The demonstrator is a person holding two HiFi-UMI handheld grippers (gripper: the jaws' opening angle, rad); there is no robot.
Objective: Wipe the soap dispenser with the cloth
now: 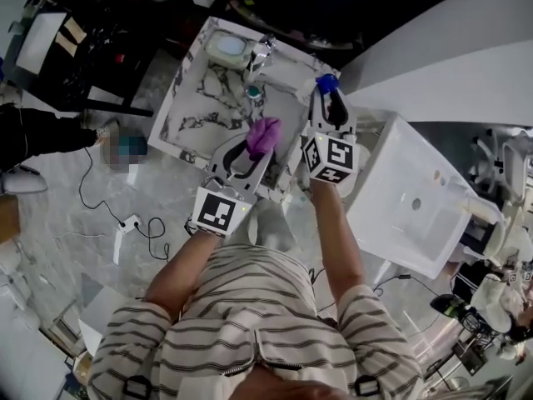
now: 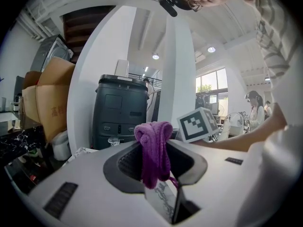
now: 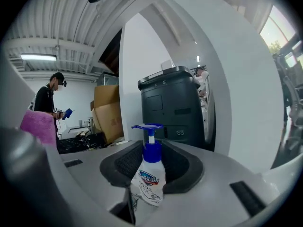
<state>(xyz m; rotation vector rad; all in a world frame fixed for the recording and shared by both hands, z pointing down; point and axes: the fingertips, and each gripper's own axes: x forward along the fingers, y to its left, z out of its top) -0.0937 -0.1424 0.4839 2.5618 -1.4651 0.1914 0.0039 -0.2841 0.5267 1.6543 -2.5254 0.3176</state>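
My left gripper (image 1: 252,150) is shut on a bunched purple cloth (image 1: 265,133), which stands up between its jaws just above the marble countertop (image 1: 196,111). Seen from the left gripper view, the cloth (image 2: 154,148) hangs down between the dark pads. My right gripper (image 1: 328,100) is shut on the soap dispenser (image 1: 326,84), a white bottle with a blue pump head. That bottle (image 3: 150,171) stands upright between the jaws in the right gripper view. The two grippers are side by side, with the cloth a short way left of the dispenser and not touching it.
The countertop has a small basin (image 1: 226,50) and a chrome faucet (image 1: 260,55) at its far edge. A large white washbasin (image 1: 416,202) stands to the right. Cables (image 1: 137,223) lie on the floor at left. A dark bin (image 3: 173,108), cardboard boxes (image 3: 108,110) and a person (image 3: 47,100) are beyond.
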